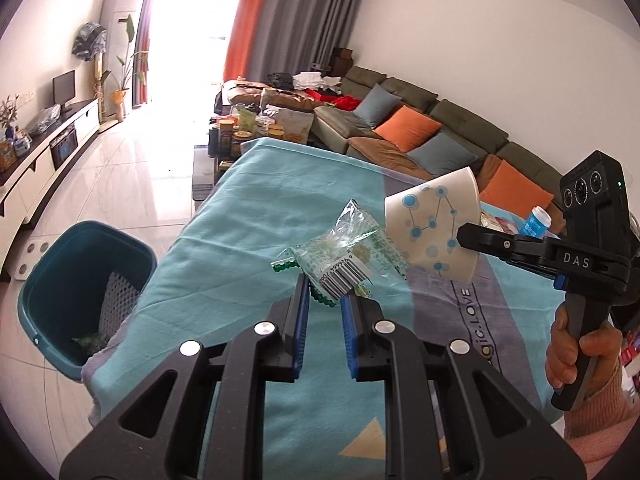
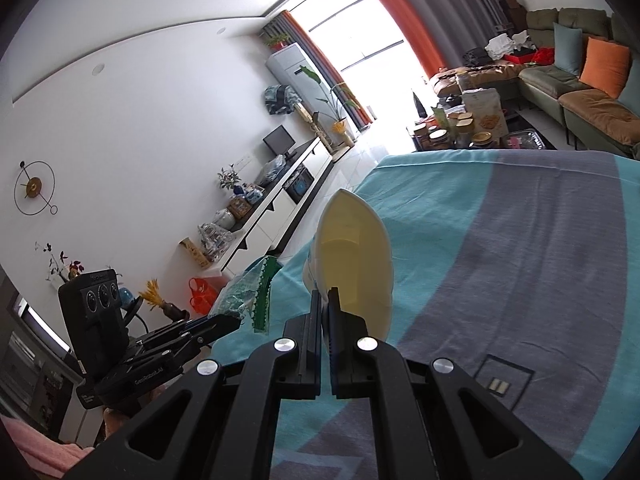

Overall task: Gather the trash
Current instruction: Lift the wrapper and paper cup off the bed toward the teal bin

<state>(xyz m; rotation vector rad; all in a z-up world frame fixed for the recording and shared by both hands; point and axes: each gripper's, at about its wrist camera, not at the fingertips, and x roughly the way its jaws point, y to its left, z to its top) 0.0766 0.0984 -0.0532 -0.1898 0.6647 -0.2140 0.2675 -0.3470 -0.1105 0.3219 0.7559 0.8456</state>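
The wrapper [image 1: 344, 256], clear plastic with green edges and a barcode, is clamped in the left gripper [image 1: 325, 300] above the cloth-covered table [image 1: 248, 200]. Just beside it, the paper cup [image 1: 434, 228], squashed flat and printed with blue dots, is pinched at its rim by the right gripper [image 2: 325, 300], jaws clenched; its inside looks bare. On the floor left of the table stands a teal bin [image 1: 86, 248] holding a grey mesh liner and some green scraps.

Daylit; window [image 1: 188, 20] glare, perhaps slight edge blur.
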